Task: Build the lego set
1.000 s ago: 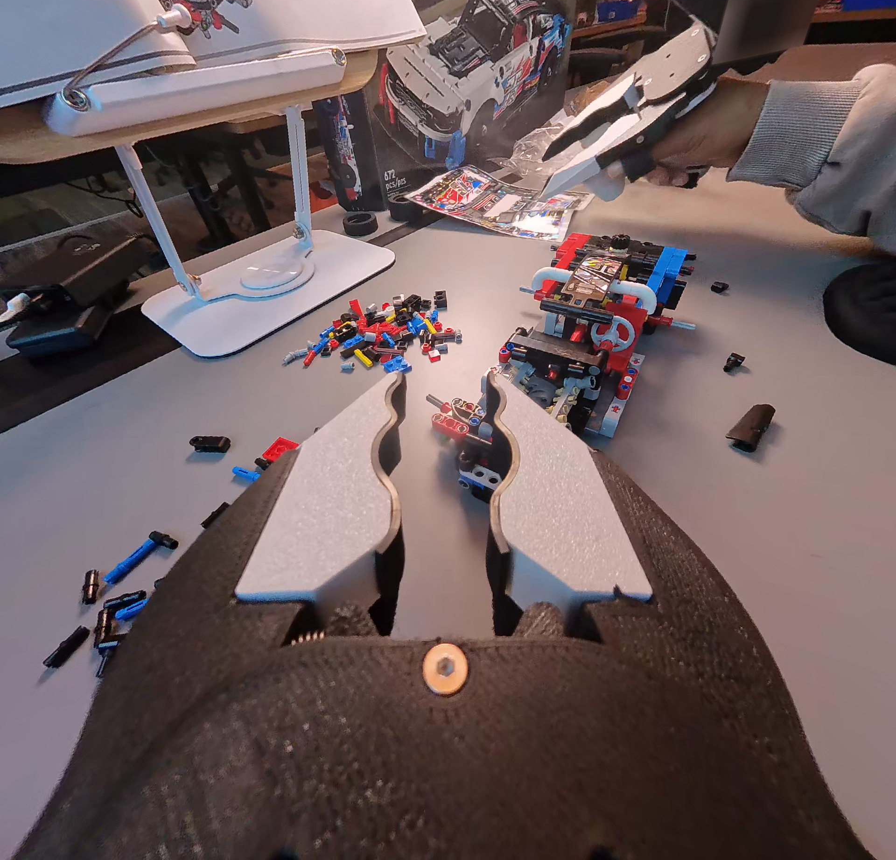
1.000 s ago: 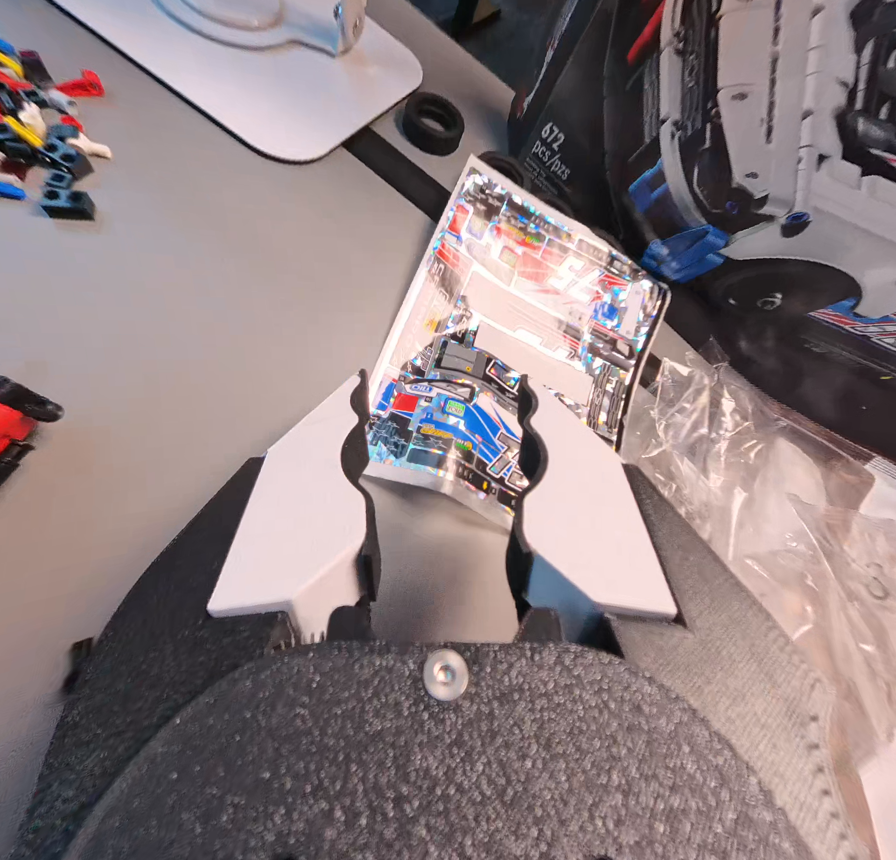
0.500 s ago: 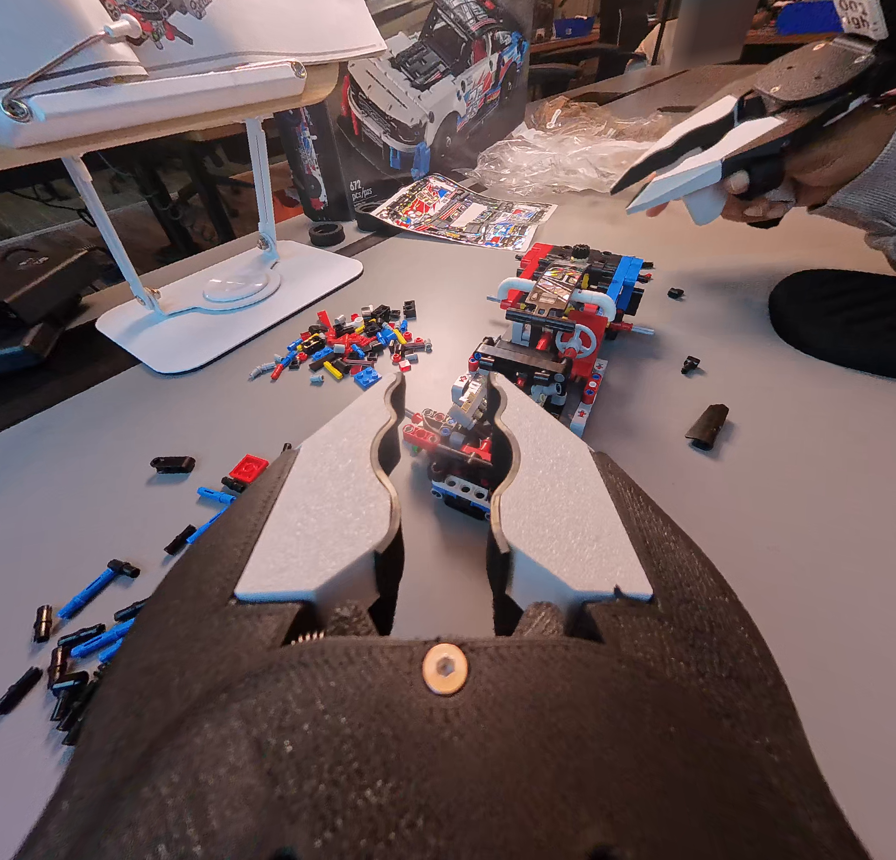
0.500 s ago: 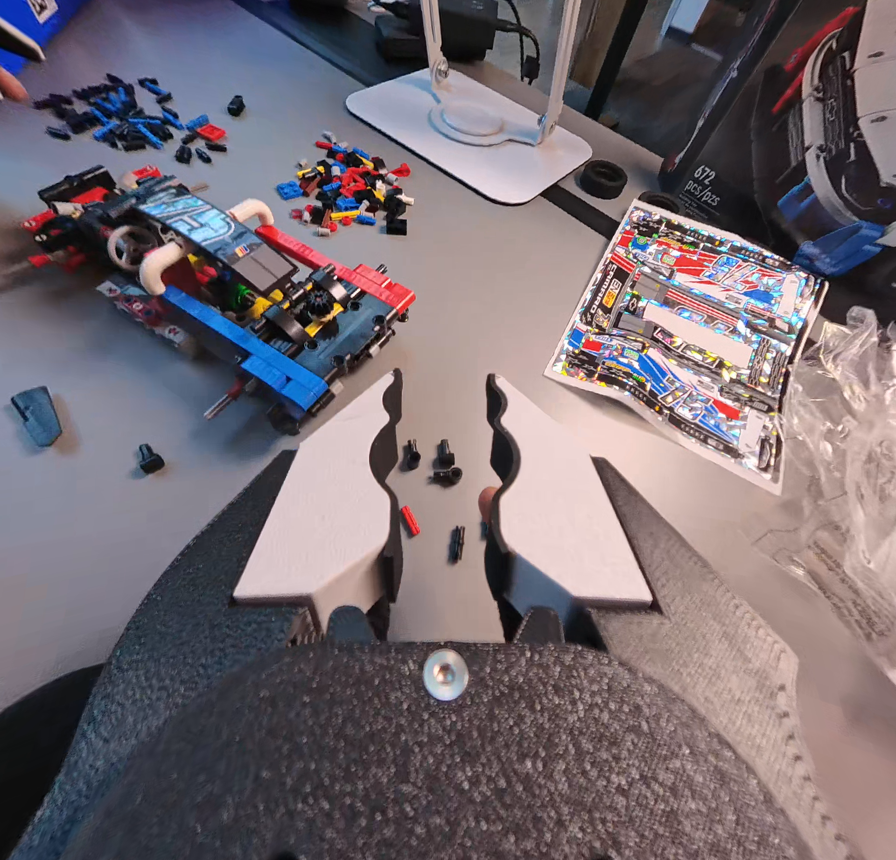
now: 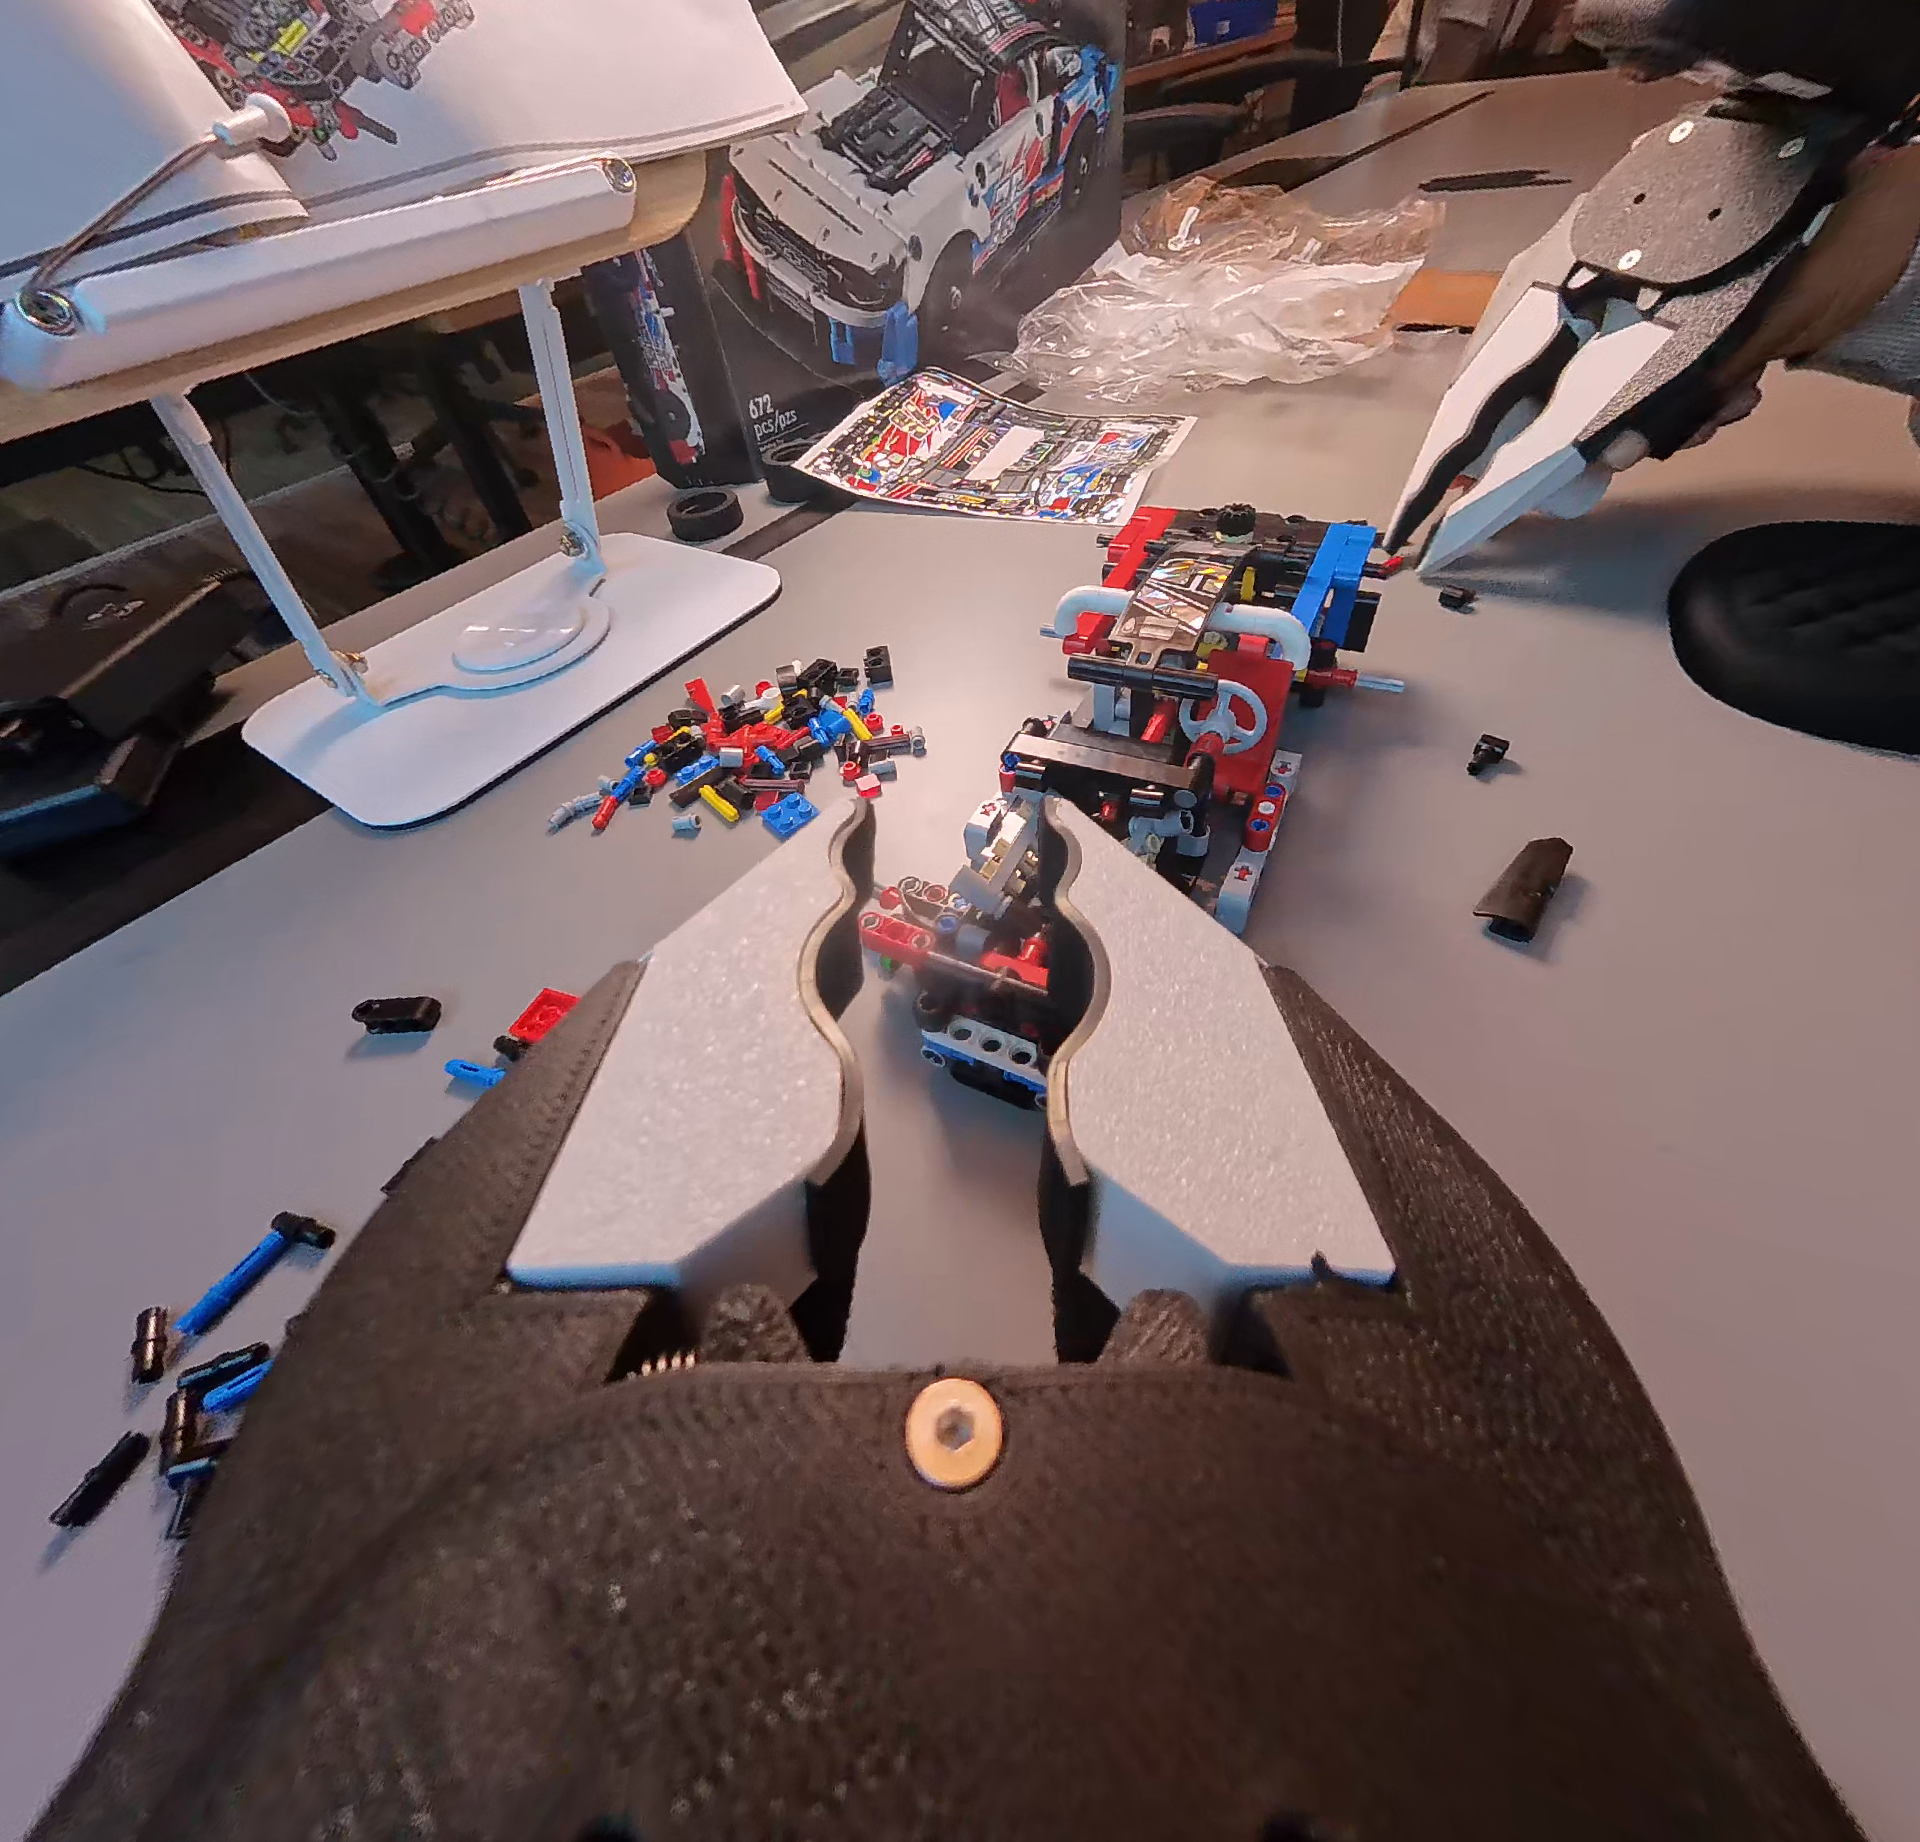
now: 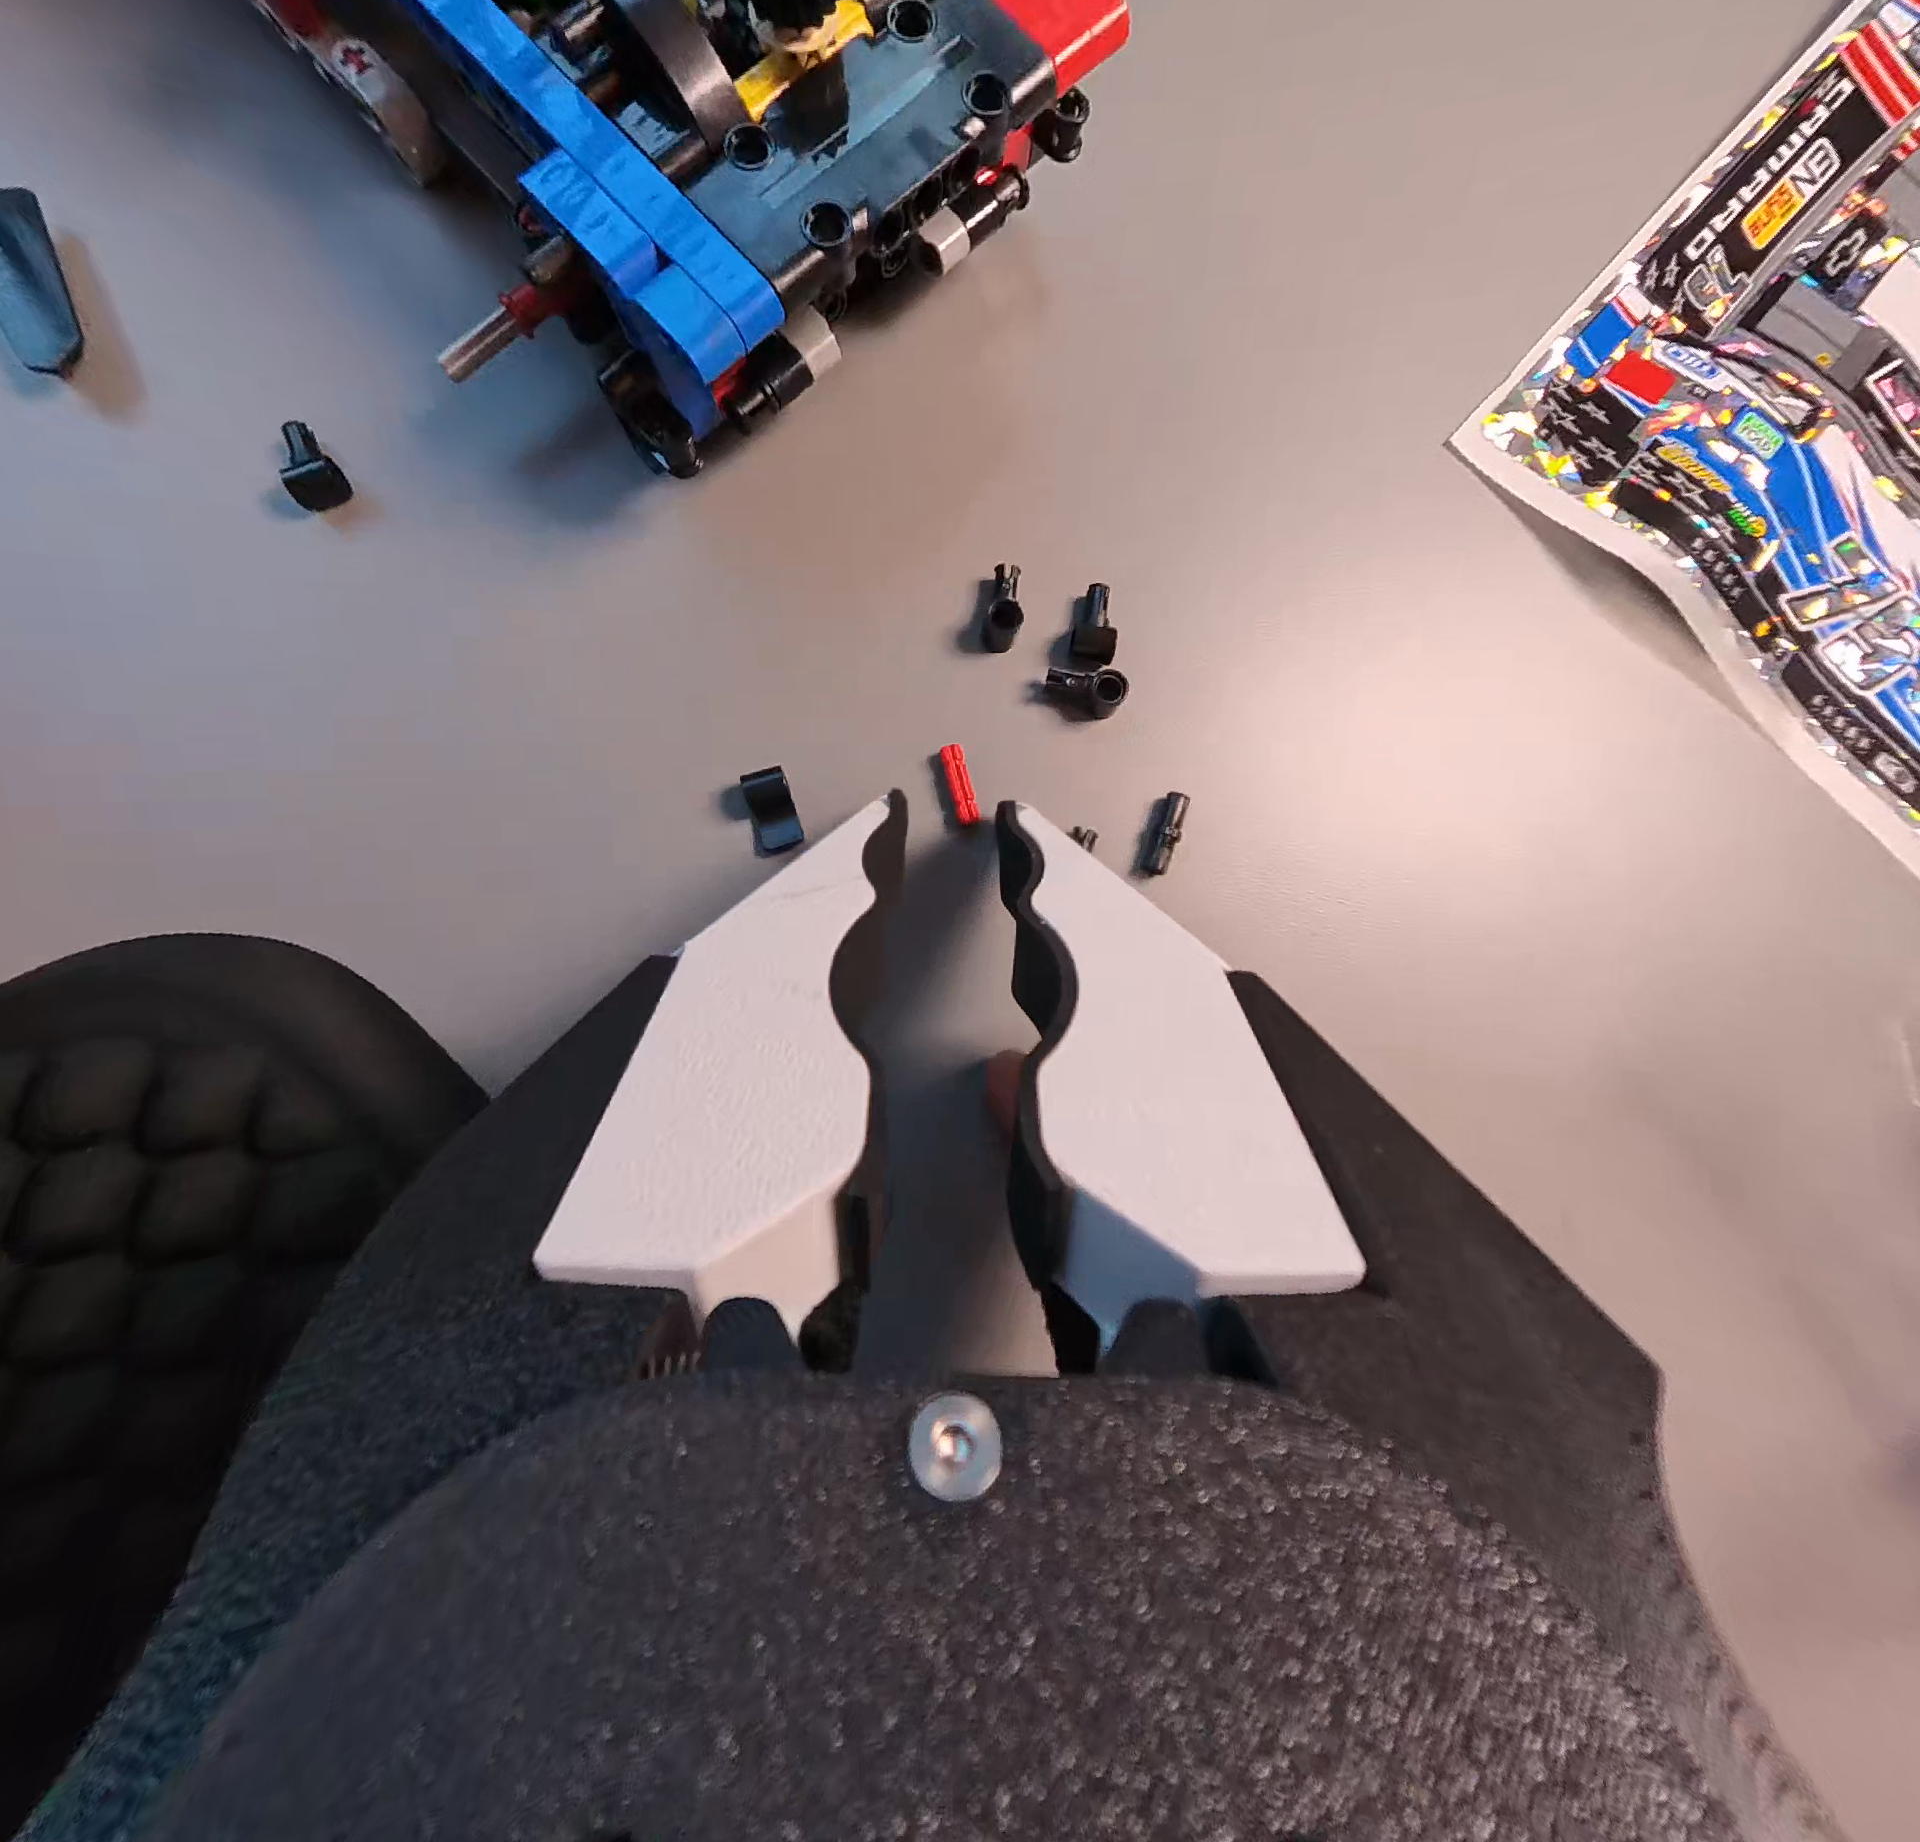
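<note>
The right gripper [image 6: 948, 813] is held with its fingers parted and empty, a red pin [image 6: 958, 782] lying on the table [image 6: 1351, 753] just ahead of its tips, black pins [image 6: 1081, 649] beyond, and the car's [image 6: 727, 130] rear farther off to the left. The left gripper [image 5: 954, 818] is likewise released, its fingertips either side of the car's front, with the loose-parts pile [image 5: 764, 743] ahead to its left.

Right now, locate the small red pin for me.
In the right wrist view, the red pin lies on the grey table, just ahead of the right gripper tips, near black connectors.
</note>
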`<state>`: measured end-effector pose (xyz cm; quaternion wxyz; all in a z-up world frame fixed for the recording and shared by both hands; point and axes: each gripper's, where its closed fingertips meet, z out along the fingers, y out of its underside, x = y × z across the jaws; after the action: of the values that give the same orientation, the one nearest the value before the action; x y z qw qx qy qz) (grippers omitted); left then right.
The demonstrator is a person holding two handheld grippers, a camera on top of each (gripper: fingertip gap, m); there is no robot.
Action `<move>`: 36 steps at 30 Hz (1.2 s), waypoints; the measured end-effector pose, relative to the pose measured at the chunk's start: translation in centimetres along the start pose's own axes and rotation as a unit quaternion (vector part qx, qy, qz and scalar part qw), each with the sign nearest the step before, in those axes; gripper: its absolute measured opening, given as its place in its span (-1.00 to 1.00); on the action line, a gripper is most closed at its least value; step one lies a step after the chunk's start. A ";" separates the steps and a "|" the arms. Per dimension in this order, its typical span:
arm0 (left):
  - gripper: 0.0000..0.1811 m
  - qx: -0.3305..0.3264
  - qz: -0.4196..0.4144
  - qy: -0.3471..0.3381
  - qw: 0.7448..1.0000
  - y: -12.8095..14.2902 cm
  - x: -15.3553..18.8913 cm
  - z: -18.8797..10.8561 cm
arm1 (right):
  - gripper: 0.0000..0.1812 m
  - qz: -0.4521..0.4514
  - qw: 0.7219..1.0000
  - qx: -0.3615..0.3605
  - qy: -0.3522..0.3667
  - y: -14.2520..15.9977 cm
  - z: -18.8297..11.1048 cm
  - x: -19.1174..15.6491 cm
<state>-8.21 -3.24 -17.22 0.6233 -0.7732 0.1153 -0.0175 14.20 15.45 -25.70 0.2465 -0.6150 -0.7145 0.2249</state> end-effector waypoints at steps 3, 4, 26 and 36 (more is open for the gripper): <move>-0.70 0.001 0.003 0.019 1.000 0.0 0.7 0.1 | -0.92 -0.008 1.000 -0.016 -0.006 0.0 0.2 -0.2; -0.71 0.003 0.007 0.034 0.999 -0.1 1.3 0.2 | -0.96 -0.010 1.000 -0.019 -0.010 0.0 0.2 -0.4; -0.79 0.028 0.124 0.224 0.966 -1.7 15.4 2.8 | -0.99 -0.198 0.955 0.182 -0.126 -11.5 -0.8 -15.5; -0.96 0.007 0.146 0.238 0.960 -0.6 15.9 2.5 | -0.99 -0.237 0.941 0.184 -0.154 -12.3 -0.1 -18.1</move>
<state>7.77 -3.90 -19.07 0.5790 -0.7170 0.3721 -0.1105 7.04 -4.23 -19.27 0.2891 -0.3297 -0.8147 0.3795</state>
